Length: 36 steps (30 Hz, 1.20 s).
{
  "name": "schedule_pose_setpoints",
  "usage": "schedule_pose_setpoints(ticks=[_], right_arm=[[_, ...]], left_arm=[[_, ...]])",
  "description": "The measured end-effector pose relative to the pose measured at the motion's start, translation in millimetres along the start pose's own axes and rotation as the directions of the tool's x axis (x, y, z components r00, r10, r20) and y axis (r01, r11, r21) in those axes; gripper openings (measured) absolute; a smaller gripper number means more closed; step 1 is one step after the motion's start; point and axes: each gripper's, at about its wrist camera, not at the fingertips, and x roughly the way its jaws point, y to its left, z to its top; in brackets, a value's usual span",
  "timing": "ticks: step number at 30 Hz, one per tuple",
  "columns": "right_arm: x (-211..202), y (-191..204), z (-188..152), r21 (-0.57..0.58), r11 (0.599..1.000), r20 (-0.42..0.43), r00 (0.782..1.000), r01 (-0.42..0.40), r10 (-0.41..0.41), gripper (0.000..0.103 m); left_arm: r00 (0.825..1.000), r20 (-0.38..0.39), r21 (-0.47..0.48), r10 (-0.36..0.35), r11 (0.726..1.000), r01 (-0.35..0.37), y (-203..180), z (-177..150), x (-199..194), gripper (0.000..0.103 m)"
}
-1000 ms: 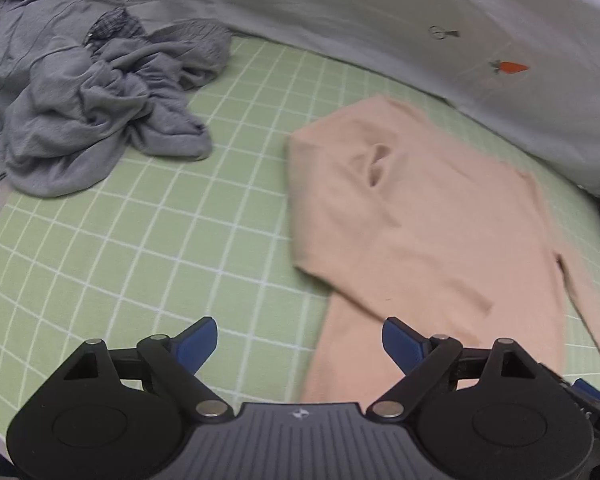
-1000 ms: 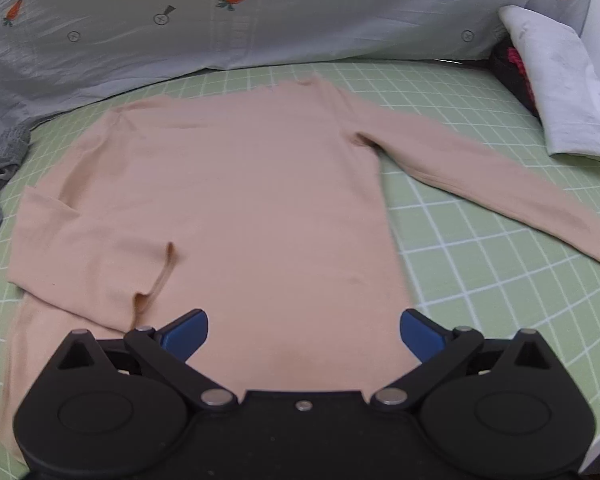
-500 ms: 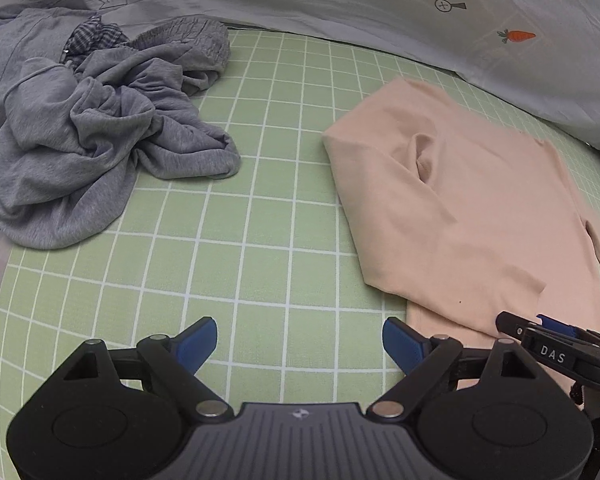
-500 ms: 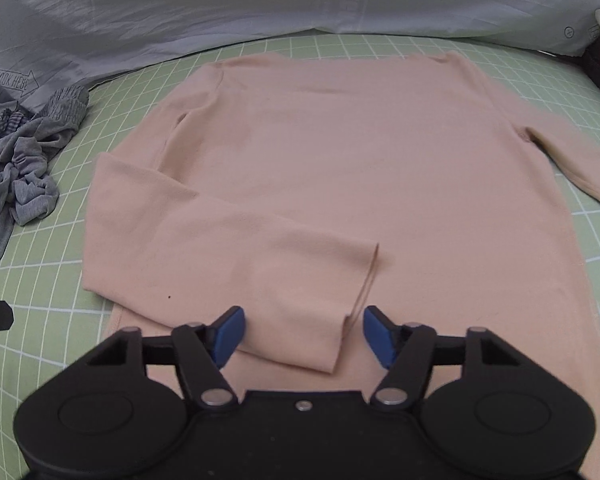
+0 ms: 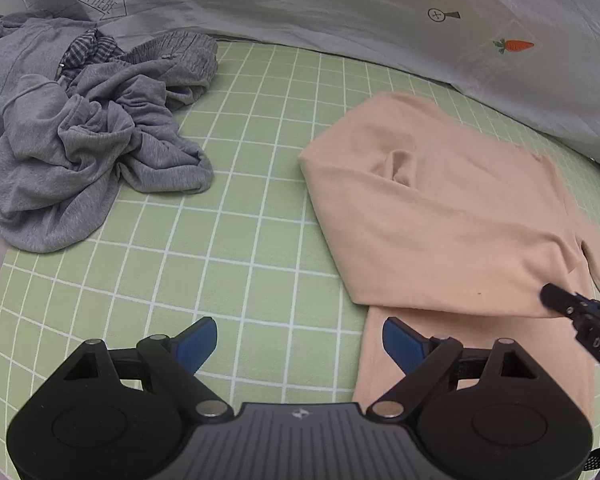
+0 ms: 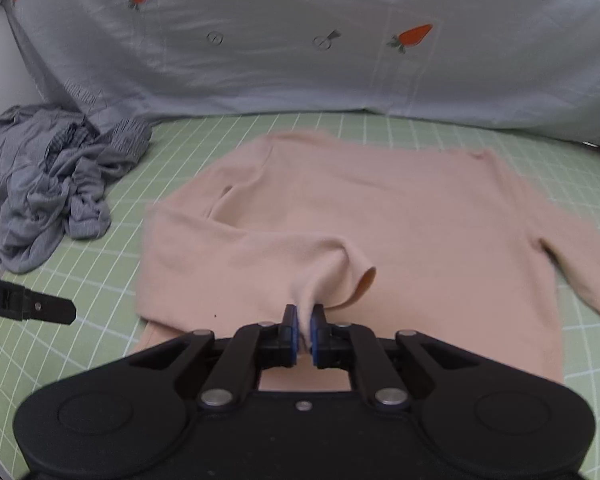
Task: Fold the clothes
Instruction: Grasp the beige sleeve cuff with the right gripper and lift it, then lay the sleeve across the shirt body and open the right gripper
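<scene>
My right gripper (image 6: pixel 305 325) pinches only the cuff edge of the peach sweater (image 6: pixel 380 216) lying flat on the green grid mat (image 5: pixel 236 240), my left gripper (image 5: pixel 296 340) wide open and empty; thin fabric could slip free.

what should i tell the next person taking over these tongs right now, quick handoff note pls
Right tongs: shut on the cuff end of the peach sweater's folded-in sleeve.
Left tongs: open, holding nothing, above the green grid mat beside the sweater's lower left edge.
Sweater lies flat on the mat; its other sleeve is spread out to the right.
Crumpled grey clothes sit in a pile at far left, untouched.
Done: one sleeve laid across the body.
Left: place that cuff, fold in the other sleeve, fold the body, then the grey pile.
</scene>
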Motion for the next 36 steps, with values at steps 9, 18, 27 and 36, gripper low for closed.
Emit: schedule_pose_setpoints(ticks=[9, 18, 27, 36], right_arm=[[-21, -168, 40, 0.187, 0.974, 0.153, 0.976, 0.126, -0.155, 0.007], [5, -280, 25, 0.298, 0.908, 0.031, 0.948, 0.295, -0.318, 0.016], [-8, -201, 19, 0.222, 0.941, 0.11, 0.952, 0.255, -0.284, 0.103], [-38, -38, -15, 0.206, 0.95, 0.163, 0.949, 0.236, -0.271, 0.103]], left_arm=[[0.984, 0.106, -0.111, 0.143, 0.985, -0.131, -40, 3, -28, 0.09], [0.952, 0.118, -0.222, 0.282, 0.942, -0.251, -53, -19, -57, 0.09], [0.963, 0.146, -0.212, 0.226, 0.958, -0.193, -26, -32, -61, 0.09], [0.983, 0.182, -0.046, 0.008, 0.999, 0.0, 33, -36, -48, 0.09]])
